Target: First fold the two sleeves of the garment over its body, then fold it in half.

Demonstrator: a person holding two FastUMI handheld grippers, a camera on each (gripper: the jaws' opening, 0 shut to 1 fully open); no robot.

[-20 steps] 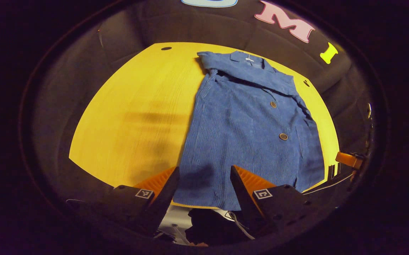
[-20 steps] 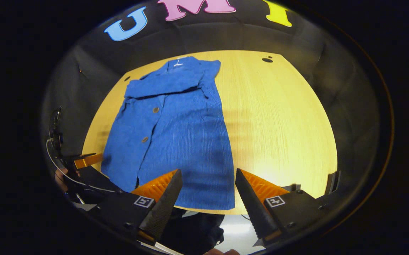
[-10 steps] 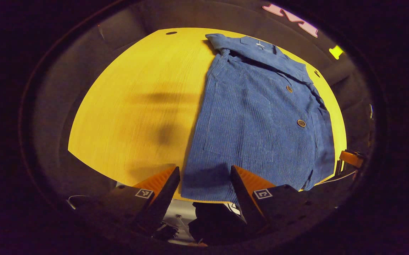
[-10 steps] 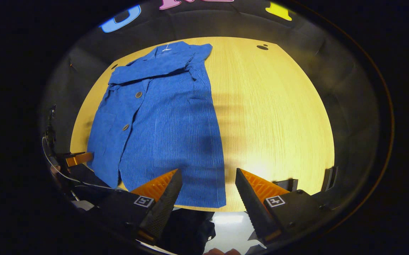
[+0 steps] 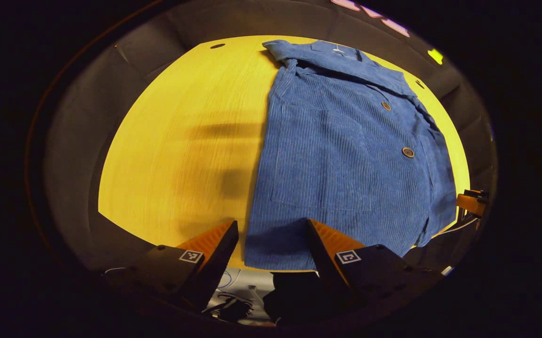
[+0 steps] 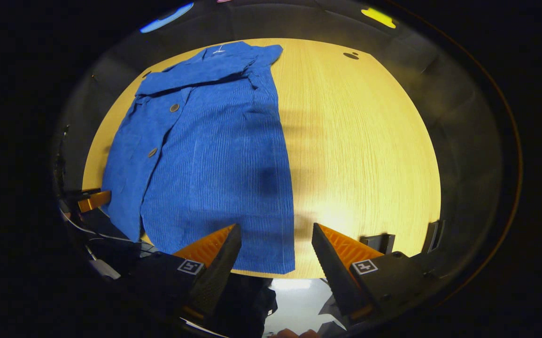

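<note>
Left gripper (image 5: 271, 244) hangs with fingers apart over the near hem of the blue corduroy jacket (image 5: 341, 159), gripping nothing; right gripper (image 6: 275, 249) likewise spread, empty, astride the hem's right corner. Against a second ago both cameras have dropped and moved in: the hem now sits between each pair of fingers and the booth wall has slid up out of the way. Judgement: sleeve folds look done, since the sleeves lie across the chest just below the collar; this approach sets up grasping the two hem corners for the fold in half. The jacket lies flat, button side up, on the yellow wooden table (image 5: 181, 141), collar at the far edge, hem just short of the near edge. Left gripper view, beyond the jacket's right edge, catches the other gripper's finger at the table's rim; right gripper view shows the counterpart past the jacket's left edge, plus bare table right of the jacket and a hole (image 6: 351, 55) near the far edge.
</note>
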